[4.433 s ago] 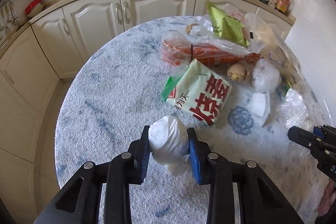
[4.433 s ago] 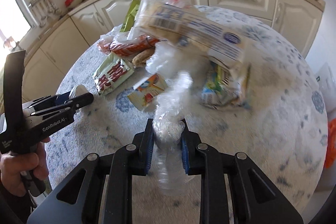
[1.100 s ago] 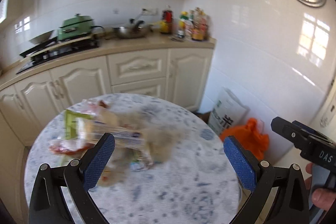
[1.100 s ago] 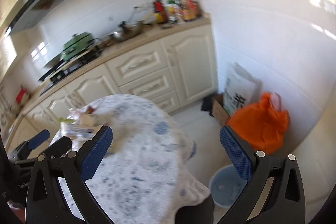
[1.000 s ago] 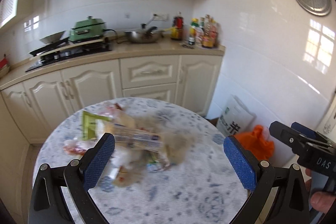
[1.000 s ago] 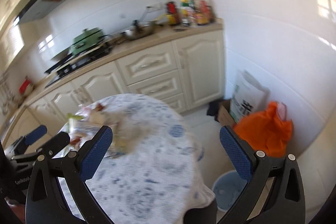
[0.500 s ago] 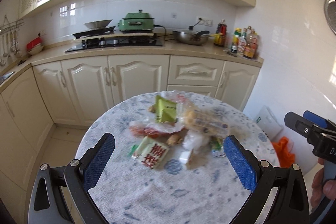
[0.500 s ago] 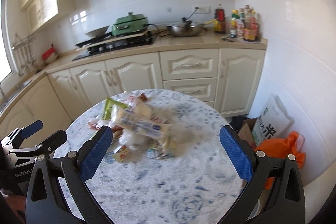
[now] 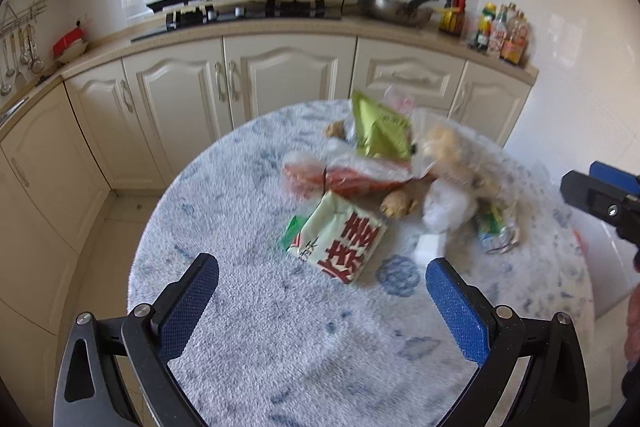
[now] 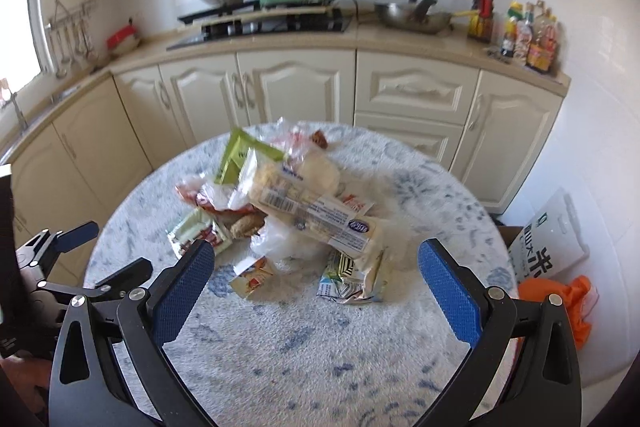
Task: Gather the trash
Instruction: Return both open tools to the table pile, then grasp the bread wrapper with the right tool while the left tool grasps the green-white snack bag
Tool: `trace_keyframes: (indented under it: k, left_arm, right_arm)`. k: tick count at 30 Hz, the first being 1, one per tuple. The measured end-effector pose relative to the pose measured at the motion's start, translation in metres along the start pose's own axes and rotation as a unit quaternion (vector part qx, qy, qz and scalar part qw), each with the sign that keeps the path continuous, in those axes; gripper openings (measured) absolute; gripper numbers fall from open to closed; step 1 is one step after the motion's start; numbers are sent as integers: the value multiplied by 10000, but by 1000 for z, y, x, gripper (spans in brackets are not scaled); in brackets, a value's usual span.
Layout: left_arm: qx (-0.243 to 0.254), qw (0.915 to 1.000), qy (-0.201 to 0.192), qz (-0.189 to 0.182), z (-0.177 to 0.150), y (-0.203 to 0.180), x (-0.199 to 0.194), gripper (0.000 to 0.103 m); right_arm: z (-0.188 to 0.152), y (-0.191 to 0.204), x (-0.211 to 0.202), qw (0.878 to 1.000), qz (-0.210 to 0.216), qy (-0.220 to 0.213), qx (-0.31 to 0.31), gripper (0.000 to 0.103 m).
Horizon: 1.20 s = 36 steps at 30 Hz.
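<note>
- One round table (image 9: 248, 307) with a blue-white cloth; its near half and left side are bare, with free room.
- One heap of trash (image 10: 296, 211) lies at the middle and far part: crumpled bags, wrappers, a green packet (image 9: 380, 131).
- Two tongs, left gripper (image 9: 320, 303) and right gripper (image 10: 316, 283), hover wide open, holding nothing.

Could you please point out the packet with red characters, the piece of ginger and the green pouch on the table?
Packet with red characters (image 9: 340, 239), left wrist view, its printed front.
Piece of ginger (image 9: 396, 205), left wrist view, its knobbly middle.
Green pouch (image 9: 378, 131), left wrist view, its upper face.
</note>
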<state>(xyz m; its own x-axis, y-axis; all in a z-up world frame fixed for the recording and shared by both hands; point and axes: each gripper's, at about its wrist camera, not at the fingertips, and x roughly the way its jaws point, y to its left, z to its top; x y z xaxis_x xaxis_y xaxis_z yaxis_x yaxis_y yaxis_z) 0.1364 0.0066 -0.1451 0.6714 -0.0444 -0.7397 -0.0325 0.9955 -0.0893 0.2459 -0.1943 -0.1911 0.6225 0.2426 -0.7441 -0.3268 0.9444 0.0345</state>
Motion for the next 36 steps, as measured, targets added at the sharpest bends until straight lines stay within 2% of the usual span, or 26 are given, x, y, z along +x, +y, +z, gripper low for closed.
trace_keyframes:
  k: [6,12,13,14,15,16,17,19,20,22,30,31,36]
  left_arm:
    - [265,9989,367,110,10,-3,68,102]
    - [534,9966,626,106,28,-13,119,102]
    - [542,9962,672,60,31,-15,126,102]
    - [539,9965,644,-10,34,-16,129,98]
    - [558,9964,628,-103,37,-17,133,91]
    - [625,9960,625,-105,40,-20,137,89]
    - [668,9958,610,-111,42,-21,139,82]
    - [645,9958,629,-136,45,-22,146,77]
    - [639,9959,624,-150,46,-22,147,77]
    - [605,9962,605,-176,46,-22,148,74]
    - [380,9968,601,-354,36,-22,141,70]
    - [348,9968,608,-378,36,-21,139,70]
    - [293,9968,603,-435,27,-16,129,69]
  right_arm:
    - [6,-3,40,9993,58,317,-188,103]
    - [20,1,82,9955,182,602,-709,100]
    - [22,2,94,9937,227,741,-808,97]
    - [22,1,102,9924,300,848,-839,93]
    - [23,-1,112,9908,442,984,-813,83]
    - [23,-4,117,9905,538,1018,-748,78]
    - [25,-7,118,9907,616,1014,-660,75]
    - [25,-11,116,9905,769,1022,-508,58]
    - [25,-11,114,9905,795,1010,-483,55]
    - [21,-11,107,9904,846,984,-471,42]
    - [0,-27,70,9913,1072,747,182,35]
    - [-5,-29,64,9910,1100,723,260,31]
    - [-27,-37,47,9895,1110,760,533,31]
